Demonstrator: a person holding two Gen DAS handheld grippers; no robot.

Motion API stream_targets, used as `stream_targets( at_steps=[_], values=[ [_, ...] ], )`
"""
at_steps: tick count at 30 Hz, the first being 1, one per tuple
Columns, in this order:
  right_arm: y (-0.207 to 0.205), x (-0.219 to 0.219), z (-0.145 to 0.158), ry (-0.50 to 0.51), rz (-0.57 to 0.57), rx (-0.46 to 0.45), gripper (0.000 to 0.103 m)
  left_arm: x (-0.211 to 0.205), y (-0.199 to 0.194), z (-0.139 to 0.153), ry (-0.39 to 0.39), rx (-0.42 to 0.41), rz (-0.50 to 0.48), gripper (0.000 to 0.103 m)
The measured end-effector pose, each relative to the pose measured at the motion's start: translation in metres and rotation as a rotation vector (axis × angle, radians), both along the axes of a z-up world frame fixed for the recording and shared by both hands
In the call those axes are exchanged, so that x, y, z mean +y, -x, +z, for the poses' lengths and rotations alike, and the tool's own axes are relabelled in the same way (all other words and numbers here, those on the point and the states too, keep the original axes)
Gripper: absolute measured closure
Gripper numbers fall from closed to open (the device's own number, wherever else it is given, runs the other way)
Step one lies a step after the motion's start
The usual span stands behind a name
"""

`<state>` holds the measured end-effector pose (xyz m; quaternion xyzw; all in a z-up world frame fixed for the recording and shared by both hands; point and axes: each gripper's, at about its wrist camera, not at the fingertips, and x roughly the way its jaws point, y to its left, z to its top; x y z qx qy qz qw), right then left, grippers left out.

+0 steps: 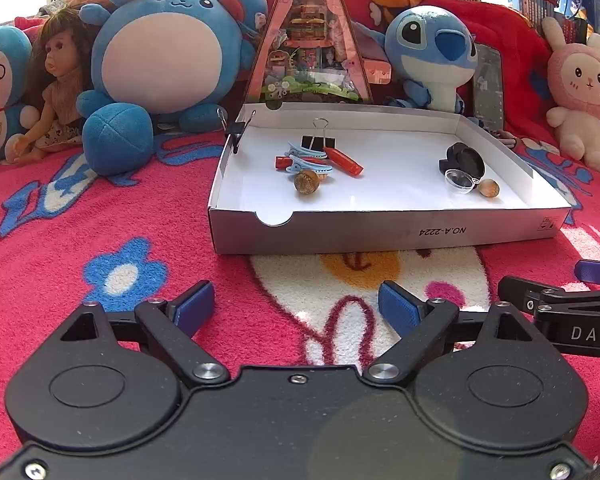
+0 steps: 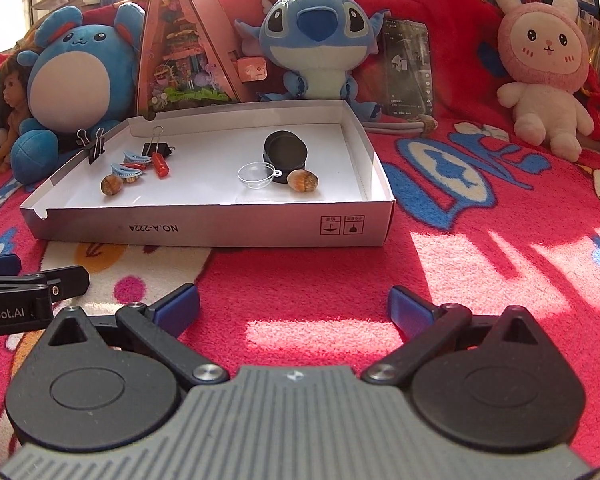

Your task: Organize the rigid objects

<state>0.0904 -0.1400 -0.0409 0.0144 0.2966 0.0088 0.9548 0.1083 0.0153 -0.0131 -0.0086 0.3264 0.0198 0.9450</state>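
Observation:
A shallow white cardboard box (image 1: pixel 380 232) (image 2: pixel 220 232) lies on the red blanket. Inside on its left are a black binder clip (image 1: pixel 318 141) (image 2: pixel 156 148), red tubes (image 1: pixel 344 161) (image 2: pixel 161 166), blue hair clips (image 1: pixel 310 164) (image 2: pixel 127 170) and a brown nut (image 1: pixel 307 182) (image 2: pixel 109 186). On its right are a black round case (image 1: pixel 464 159) (image 2: pixel 285 152), a clear half-sphere (image 1: pixel 460 180) (image 2: pixel 257 175) and a second nut (image 1: pixel 488 189) (image 2: pixel 303 181). Another binder clip (image 1: pixel 236 130) (image 2: pixel 94 146) grips the box's left wall. My left gripper (image 1: pixel 296 312) and right gripper (image 2: pixel 294 306) are open, empty, in front of the box.
Plush toys line the back: a blue round one (image 1: pixel 164 52), Stitch (image 2: pixel 316 36), a pink rabbit (image 2: pixel 540 68), and a doll (image 1: pixel 60 80). A triangular pink toy box (image 1: pixel 312 40) and a phone (image 2: pixel 408 68) stand behind the box. Hair ties (image 2: pixel 416 126) lie on the blanket.

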Motion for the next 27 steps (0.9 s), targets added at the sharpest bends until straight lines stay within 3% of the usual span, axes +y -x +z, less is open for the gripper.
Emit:
stream_targets(
  at_steps=[11, 27],
  values=[
    [-0.0026, 0.0057, -0.0017, 0.043, -0.004, 0.011, 0.0, 0.0018, -0.0035, -0.0055, 0.007, 0.001, 0.0, 0.0],
    [-0.0025, 0.0053, -0.002, 0.044, -0.004, 0.012, 0.0, 0.0002, -0.0041, -0.006, -0.004, 0.004, 0.0, 0.0]
  ],
)
